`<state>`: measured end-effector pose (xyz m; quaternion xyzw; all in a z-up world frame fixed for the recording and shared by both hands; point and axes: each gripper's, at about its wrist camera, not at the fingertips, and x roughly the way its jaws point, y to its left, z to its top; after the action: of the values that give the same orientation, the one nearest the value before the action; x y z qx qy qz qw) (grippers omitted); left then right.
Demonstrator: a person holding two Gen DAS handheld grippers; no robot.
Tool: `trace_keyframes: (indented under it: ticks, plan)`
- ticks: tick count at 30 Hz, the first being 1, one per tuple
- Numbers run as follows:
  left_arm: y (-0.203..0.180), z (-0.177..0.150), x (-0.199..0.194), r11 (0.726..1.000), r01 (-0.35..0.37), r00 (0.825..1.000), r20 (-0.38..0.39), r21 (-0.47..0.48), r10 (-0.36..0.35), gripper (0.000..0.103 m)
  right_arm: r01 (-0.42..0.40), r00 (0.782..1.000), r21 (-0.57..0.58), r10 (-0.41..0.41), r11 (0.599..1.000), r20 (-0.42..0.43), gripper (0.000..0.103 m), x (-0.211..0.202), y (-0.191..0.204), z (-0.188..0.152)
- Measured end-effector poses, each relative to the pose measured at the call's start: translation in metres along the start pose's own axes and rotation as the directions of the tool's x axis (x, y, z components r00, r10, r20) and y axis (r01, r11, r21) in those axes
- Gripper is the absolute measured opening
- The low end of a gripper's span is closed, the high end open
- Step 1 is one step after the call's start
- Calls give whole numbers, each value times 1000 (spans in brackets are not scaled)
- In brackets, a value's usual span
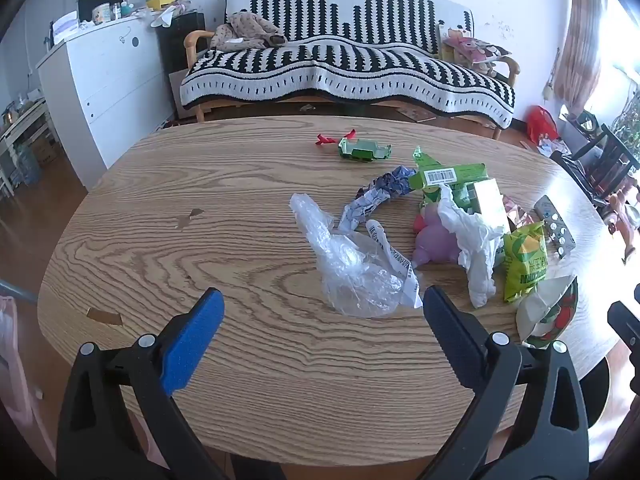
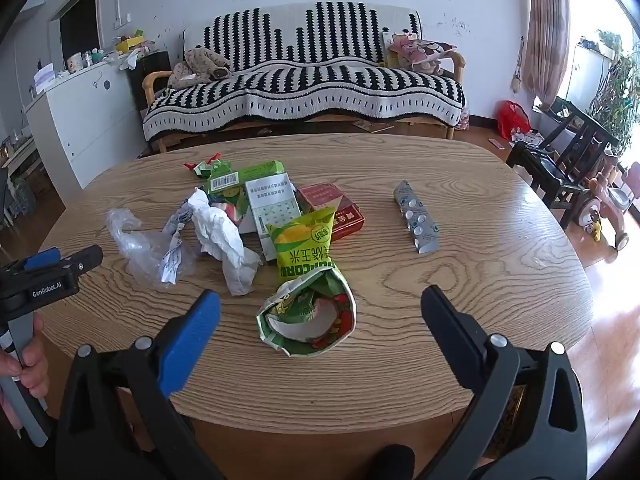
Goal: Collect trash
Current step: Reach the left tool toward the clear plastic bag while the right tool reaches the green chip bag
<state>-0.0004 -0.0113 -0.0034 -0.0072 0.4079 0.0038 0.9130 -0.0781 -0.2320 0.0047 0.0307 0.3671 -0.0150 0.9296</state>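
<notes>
Trash lies scattered on an oval wooden table (image 1: 200,248) (image 2: 480,280). A clear plastic bag (image 1: 352,264) (image 2: 140,248) sits just ahead of my left gripper (image 1: 324,304), which is open and holds nothing. Beyond the bag lie crumpled white paper (image 1: 476,240) (image 2: 220,236), a yellow-green popcorn packet (image 1: 524,260) (image 2: 304,244) and green cartons (image 1: 452,176). My right gripper (image 2: 320,304) stands open over the near edge. An open green snack wrapper (image 2: 308,316) (image 1: 548,312) lies between its fingers, untouched. A silver pill blister (image 2: 418,216) (image 1: 556,224) lies to the right.
A red box (image 2: 336,208) and a white leaflet (image 2: 272,208) sit in the pile. A striped sofa (image 1: 340,64) (image 2: 304,76) stands behind the table, a white cabinet (image 1: 104,80) to the left, dark chairs (image 2: 560,160) to the right. A hand (image 2: 28,364) holds the left gripper's handle.
</notes>
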Motion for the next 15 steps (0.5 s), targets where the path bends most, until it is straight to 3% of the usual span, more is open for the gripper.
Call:
trace_keyframes:
  ticks: [15]
  plan:
    - [1, 0, 0, 1000, -1, 1000, -1, 3, 1, 97, 1, 1000, -1, -1, 1000, 0, 97, 0, 0, 0]
